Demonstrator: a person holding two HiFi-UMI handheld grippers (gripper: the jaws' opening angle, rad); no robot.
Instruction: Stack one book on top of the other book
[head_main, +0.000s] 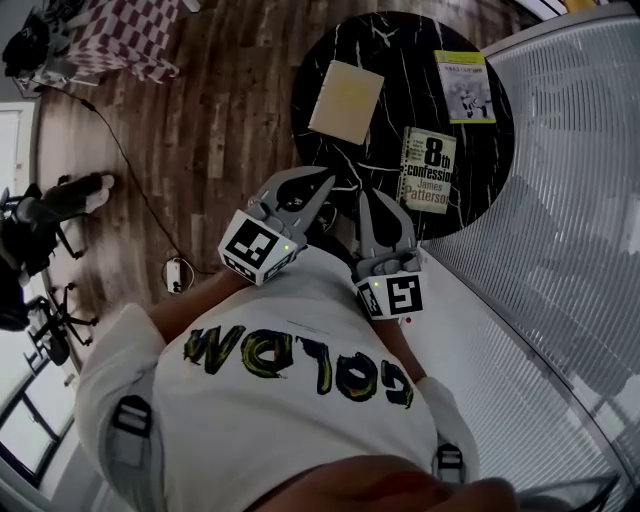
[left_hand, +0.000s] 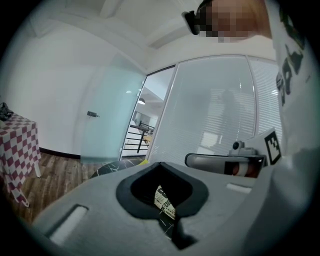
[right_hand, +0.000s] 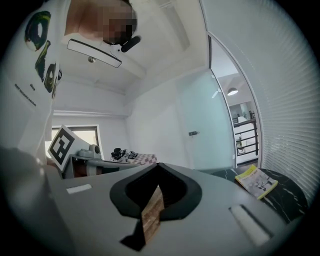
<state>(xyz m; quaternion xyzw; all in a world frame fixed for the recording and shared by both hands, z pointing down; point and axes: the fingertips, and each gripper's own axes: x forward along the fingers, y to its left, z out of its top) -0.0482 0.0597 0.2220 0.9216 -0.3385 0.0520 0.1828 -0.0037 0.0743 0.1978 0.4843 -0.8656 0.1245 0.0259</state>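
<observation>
Open middle on the round black marble tabletop (head_main: 392, 45), glass close on one side

A plain tan book (head_main: 345, 100) lies at 10 o'clock, a thin yellow-green booklet (head_main: 465, 87) at 2 o'clock and a white paperback with black print (head_main: 428, 170) at 5 o'clock, all apart, with bare marble between them through the centre to 12 o'clock. A ribbed frosted glass wall (head_main: 560, 180) hems the rim from 2 to 5 o'clock. Wooden plank floor (head_main: 220, 120) lies open from 7 to 11 o'clock. The left gripper (head_main: 326, 180) and right gripper (head_main: 367, 196), jaws together, hang at the 6 to 7 o'clock rim.
</observation>
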